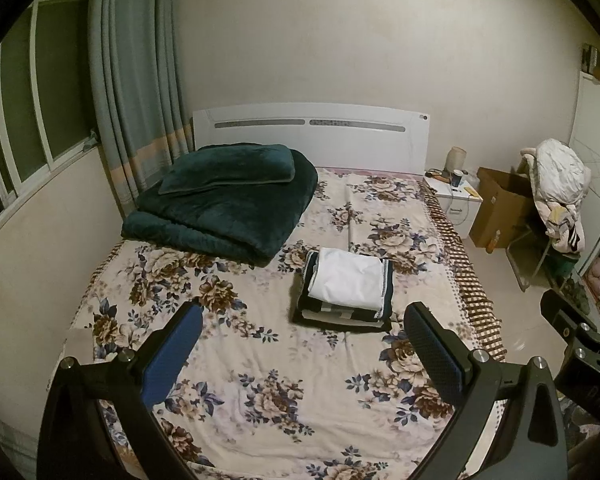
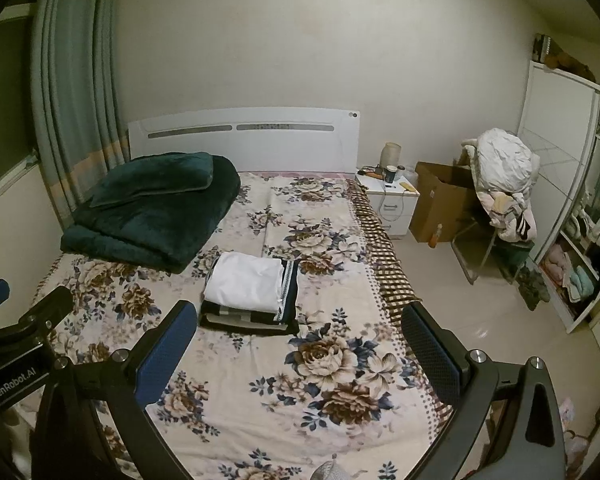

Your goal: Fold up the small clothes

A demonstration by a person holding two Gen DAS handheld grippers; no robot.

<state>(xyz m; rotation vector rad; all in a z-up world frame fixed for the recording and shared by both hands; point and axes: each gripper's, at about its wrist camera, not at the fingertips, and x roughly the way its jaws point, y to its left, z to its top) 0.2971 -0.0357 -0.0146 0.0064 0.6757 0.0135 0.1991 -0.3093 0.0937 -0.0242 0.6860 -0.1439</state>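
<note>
My left gripper (image 1: 304, 316) is spread wide and holds nothing, hanging above the floral bed sheet (image 1: 260, 380). My right gripper (image 2: 300, 314) is likewise wide apart and empty. The stack of folded clothes (image 1: 346, 290) lies on the sheet at about 12 o'clock from both, touching neither. A white piece (image 2: 244, 282) tops darker ones; its long axis runs across the bed. A folded green blanket (image 1: 224, 200) sits at 11 o'clock.
</note>
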